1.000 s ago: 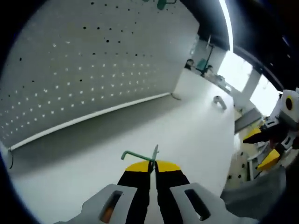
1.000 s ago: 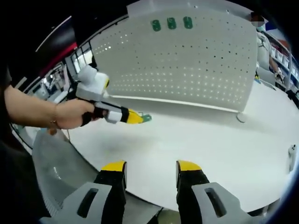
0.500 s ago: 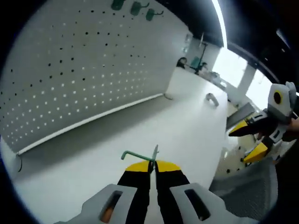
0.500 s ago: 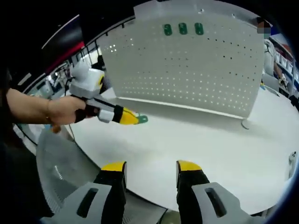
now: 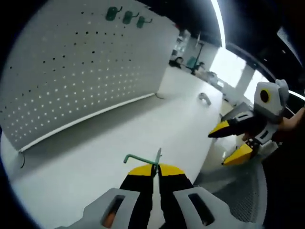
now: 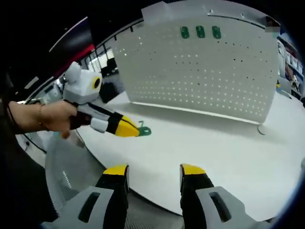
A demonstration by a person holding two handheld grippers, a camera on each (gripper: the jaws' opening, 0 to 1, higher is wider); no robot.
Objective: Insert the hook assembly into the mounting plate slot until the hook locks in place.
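Observation:
My left gripper [image 5: 156, 168] is shut on a green wire hook [image 5: 141, 159], held above the white table [image 5: 119, 143]. In the right gripper view the same left gripper [image 6: 127, 129] comes in from the left, held by a hand [image 6: 50, 117], with the green hook [image 6: 143, 130] at its tip. The white perforated mounting plate [image 5: 71, 67] stands upright at the back of the table; three green hooks [image 5: 125, 15] hang near its top edge. The plate [image 6: 200, 71] and those three hooks [image 6: 200, 32] also face my right gripper [image 6: 155, 171], which is open and holds nothing, low over the table's near edge.
A small metal piece [image 5: 205, 98] lies on the table to the right of the plate. A grey chair seat [image 6: 64, 167] sits beside the table's edge. Shelves and bright windows [image 5: 228, 67] lie beyond the table.
Both views have shifted: the plate's top hooks have come further into the left gripper view. The right gripper looms larger there. The left gripper still holds the hook.

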